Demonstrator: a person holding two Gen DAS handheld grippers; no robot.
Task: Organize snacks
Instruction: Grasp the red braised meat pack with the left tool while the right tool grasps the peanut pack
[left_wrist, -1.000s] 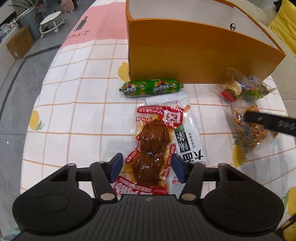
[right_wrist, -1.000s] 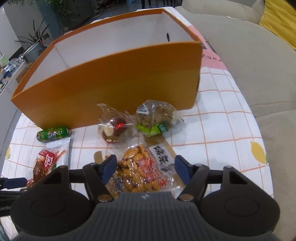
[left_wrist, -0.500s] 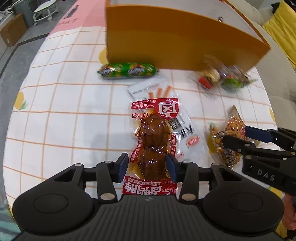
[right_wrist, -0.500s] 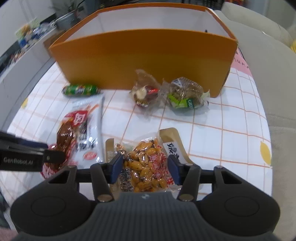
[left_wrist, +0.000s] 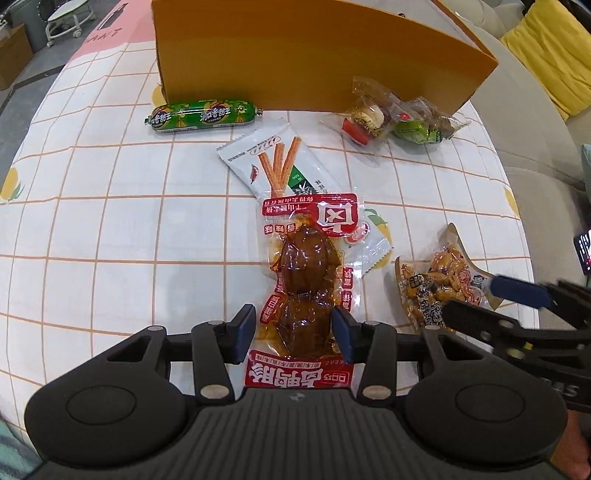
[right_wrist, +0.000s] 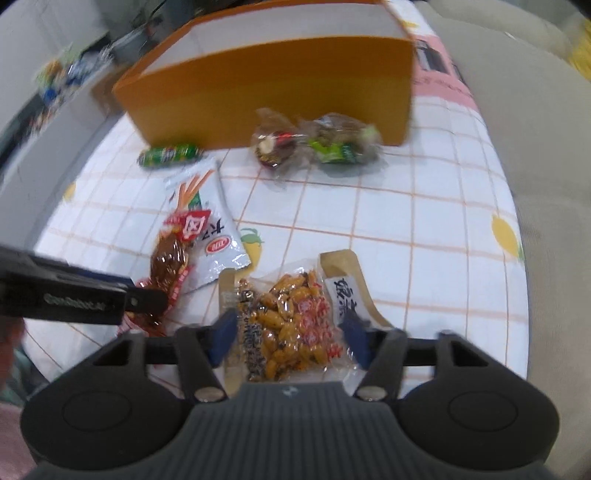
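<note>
The orange box stands at the top of both views, on the checked cloth of the surface. Only a part of its pale inner wall shows in the right wrist view, so I cannot tell what is in it.

All the snacks lie outside the box. A green sausage stick lies just in front of the box at the upper left. At the upper right, close to the box wall, two small clear-wrapped snacks lie side by side. In the middle a white packet with orange sticks printed on it lies partly under the red duck leg packet.

The left gripper has its fingers on both sides of the lower end of the duck leg packet and they seem to press on it; they have just been closing. The right gripper is around the peanut packet at the lower centre of its view. Its fingers have just been opening and stand apart from the packet, which lies between them. This view is blurred.

In the left wrist view the right gripper comes in from the lower right, just beside the peanut packet.
</note>
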